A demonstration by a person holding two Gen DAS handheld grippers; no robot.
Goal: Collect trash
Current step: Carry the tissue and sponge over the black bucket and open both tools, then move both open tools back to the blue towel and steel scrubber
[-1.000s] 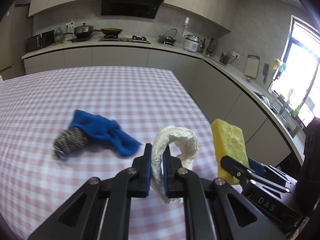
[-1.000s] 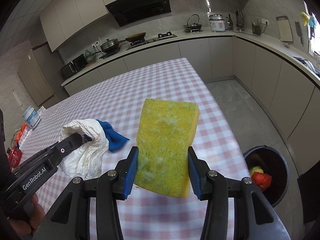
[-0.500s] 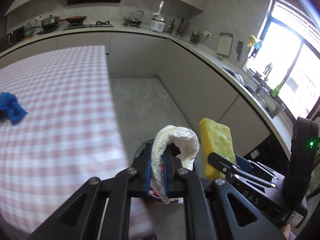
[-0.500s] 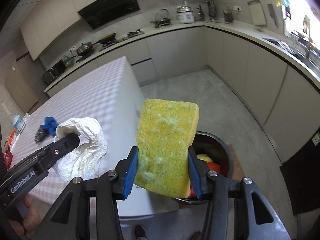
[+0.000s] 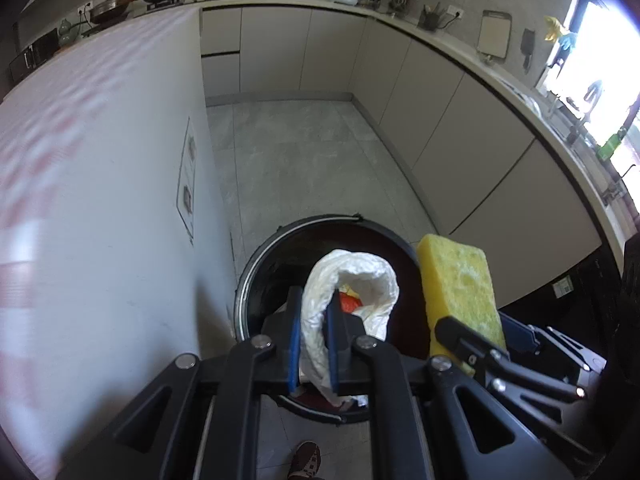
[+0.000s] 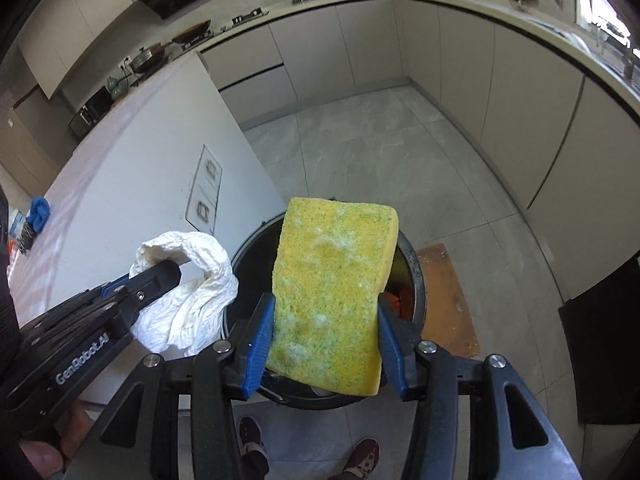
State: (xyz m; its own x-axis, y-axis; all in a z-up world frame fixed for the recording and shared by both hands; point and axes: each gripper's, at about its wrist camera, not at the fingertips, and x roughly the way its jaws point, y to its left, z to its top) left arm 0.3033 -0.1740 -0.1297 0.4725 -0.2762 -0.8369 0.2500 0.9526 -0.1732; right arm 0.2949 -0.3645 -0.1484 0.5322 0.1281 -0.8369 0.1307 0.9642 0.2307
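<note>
My left gripper (image 5: pixel 314 308) is shut on a crumpled white paper towel (image 5: pixel 352 280) and holds it above the black round trash bin (image 5: pixel 256 264) on the floor. The towel also shows in the right wrist view (image 6: pixel 188 292). My right gripper (image 6: pixel 326 316) is shut on a yellow sponge (image 6: pixel 332 296), held upright over the same bin (image 6: pixel 412 268). The sponge also shows at the right of the left wrist view (image 5: pixel 460 288). Red and yellow trash (image 5: pixel 348 300) lies inside the bin.
The white side of the kitchen island (image 5: pixel 120 240) stands just left of the bin, with the pink checked cloth on top. A blue cloth (image 6: pixel 40 210) lies on the island. A brown mat (image 6: pixel 444 280) lies right of the bin. Grey cabinets (image 5: pixel 460 120) line the far side.
Both grippers have moved off the table top and down over the trash bin, still holding the paper towel and the sponge.
</note>
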